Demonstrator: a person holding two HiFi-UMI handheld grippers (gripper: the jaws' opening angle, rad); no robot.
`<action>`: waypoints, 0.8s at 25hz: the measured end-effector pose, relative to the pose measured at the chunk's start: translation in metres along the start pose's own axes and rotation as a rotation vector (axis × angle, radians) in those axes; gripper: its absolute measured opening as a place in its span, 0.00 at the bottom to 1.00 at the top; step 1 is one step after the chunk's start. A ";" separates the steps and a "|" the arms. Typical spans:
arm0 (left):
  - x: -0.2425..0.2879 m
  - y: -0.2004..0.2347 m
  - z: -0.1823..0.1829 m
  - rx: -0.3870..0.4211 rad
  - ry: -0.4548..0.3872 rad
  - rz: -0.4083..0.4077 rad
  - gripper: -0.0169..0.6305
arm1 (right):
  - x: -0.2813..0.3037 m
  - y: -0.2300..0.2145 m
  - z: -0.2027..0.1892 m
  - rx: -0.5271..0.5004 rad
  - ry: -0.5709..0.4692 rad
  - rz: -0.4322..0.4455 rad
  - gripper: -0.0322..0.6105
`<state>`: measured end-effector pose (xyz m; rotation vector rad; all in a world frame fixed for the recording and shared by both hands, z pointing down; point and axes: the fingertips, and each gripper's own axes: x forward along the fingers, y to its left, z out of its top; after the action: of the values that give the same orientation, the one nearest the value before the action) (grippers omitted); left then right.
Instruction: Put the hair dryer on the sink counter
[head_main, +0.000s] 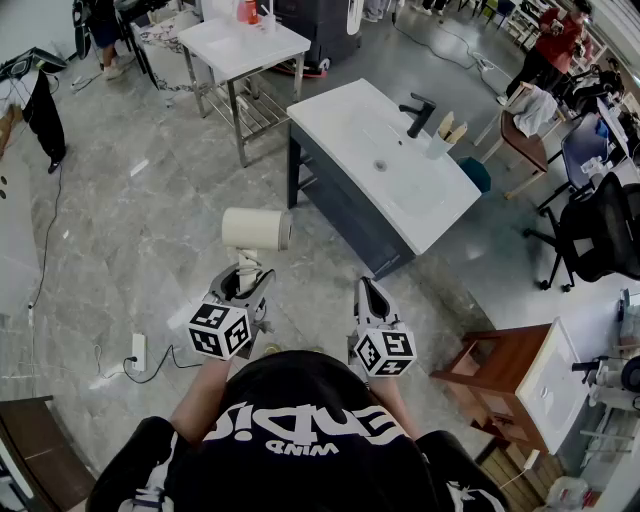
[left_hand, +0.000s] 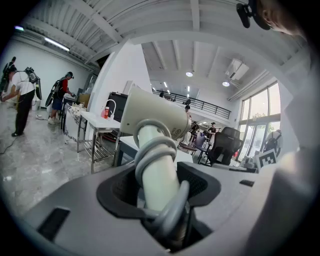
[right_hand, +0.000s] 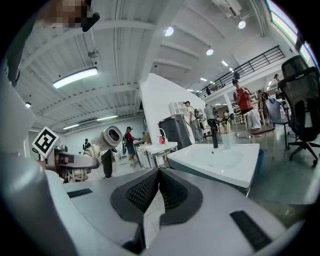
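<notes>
Delivery had not yet happened: the dryer (head_main: 255, 229) was in the air over the floor, near the person and well short of the counter (head_main: 340, 115), which stood farther off and to the right. The left gripper (head_main: 245, 272) had its jaws clamped on the dryer's handle (left_hand: 161, 182), with the grey cord (left_hand: 156, 150) coiled around that handle and running down between the jaws; the barrel sat upright above them, its nozzle pointing right. The right gripper (head_main: 370, 290) hung just beside it, jaws drawn together with nothing between them. What seemed left was the whole carry across the open floor, then setting the dryer down on the white top and letting go. The basin (head_main: 385, 165) took up most of the middle of the counter, and a black faucet (head_main: 418, 112) and a cup (head_main: 440, 147) with some items stood along its far right edge, so the flat ends looked the likeliest spots. A steel table (head_main: 245, 45) stood far left of the counter, an office chair (head_main: 600, 235) off to the right, a wooden stand (head_main: 500, 375) near right, and a power strip (head_main: 138, 351) lay on the floor at near left. None of these sat on the straight path to the counter.
</notes>
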<state>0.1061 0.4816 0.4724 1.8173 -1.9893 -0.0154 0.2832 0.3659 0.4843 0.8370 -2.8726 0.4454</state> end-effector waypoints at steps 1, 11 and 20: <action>-0.001 0.001 0.000 0.001 0.000 -0.001 0.37 | 0.001 0.002 0.000 -0.001 0.000 0.001 0.09; -0.011 0.019 0.003 0.020 0.017 -0.027 0.37 | 0.012 0.026 0.000 0.007 -0.015 0.002 0.09; -0.011 0.040 -0.006 0.046 0.042 -0.070 0.37 | 0.023 0.033 -0.013 -0.002 -0.023 -0.052 0.09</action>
<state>0.0711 0.4995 0.4864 1.8998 -1.9110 0.0471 0.2460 0.3848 0.4928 0.9207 -2.8637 0.4291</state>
